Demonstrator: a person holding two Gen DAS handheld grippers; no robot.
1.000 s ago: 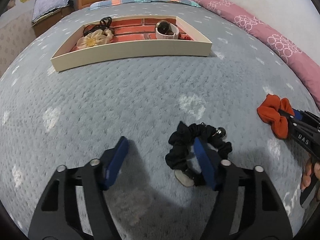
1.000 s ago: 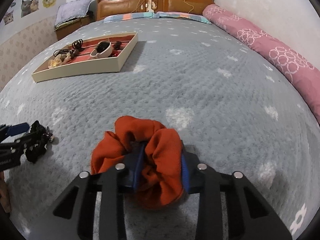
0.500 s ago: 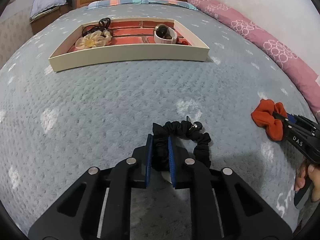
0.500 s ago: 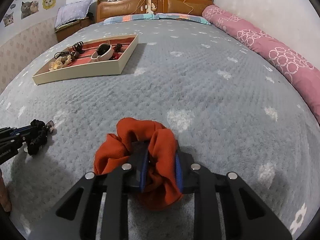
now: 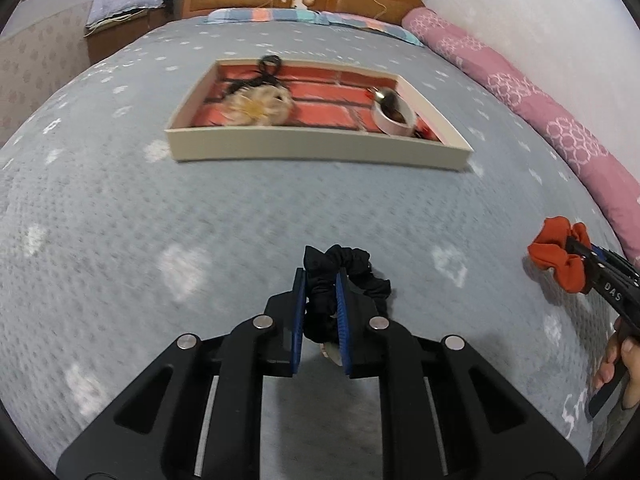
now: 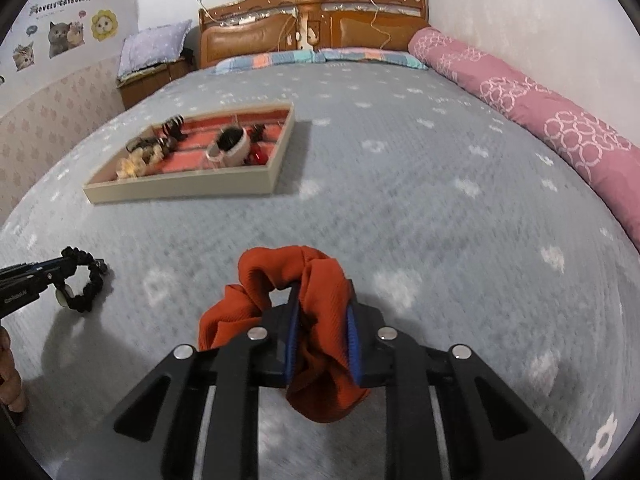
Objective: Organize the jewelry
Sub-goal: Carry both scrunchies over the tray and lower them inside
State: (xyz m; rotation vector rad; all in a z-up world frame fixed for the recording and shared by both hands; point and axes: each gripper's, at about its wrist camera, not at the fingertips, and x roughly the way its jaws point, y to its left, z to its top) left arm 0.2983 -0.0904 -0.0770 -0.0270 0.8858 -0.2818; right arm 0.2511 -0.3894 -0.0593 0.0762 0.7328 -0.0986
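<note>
My left gripper [image 5: 320,280] is shut on a black scrunchie [image 5: 352,268] and holds it above the grey bedspread; it also shows in the right wrist view [image 6: 86,280]. My right gripper [image 6: 322,300] is shut on an orange scrunchie [image 6: 288,268], lifted off the bed; it shows at the right in the left wrist view [image 5: 560,252]. A cream tray with a red brick-pattern floor [image 5: 320,152] lies ahead, holding a pale flower hair tie [image 5: 256,106], black hair ties [image 5: 268,66] and a small white bowl [image 5: 394,116].
A long pink bolster [image 6: 540,112] runs along the bed's right side by the wall. The wooden headboard [image 6: 312,28] and a striped pillow [image 6: 320,58] are at the far end. A nightstand with a cushion [image 6: 154,60] stands at the far left.
My left gripper closed on the black scrunchie and lifted it. Both grippers have risen and moved forward toward the tray, each with its scrunchie.
</note>
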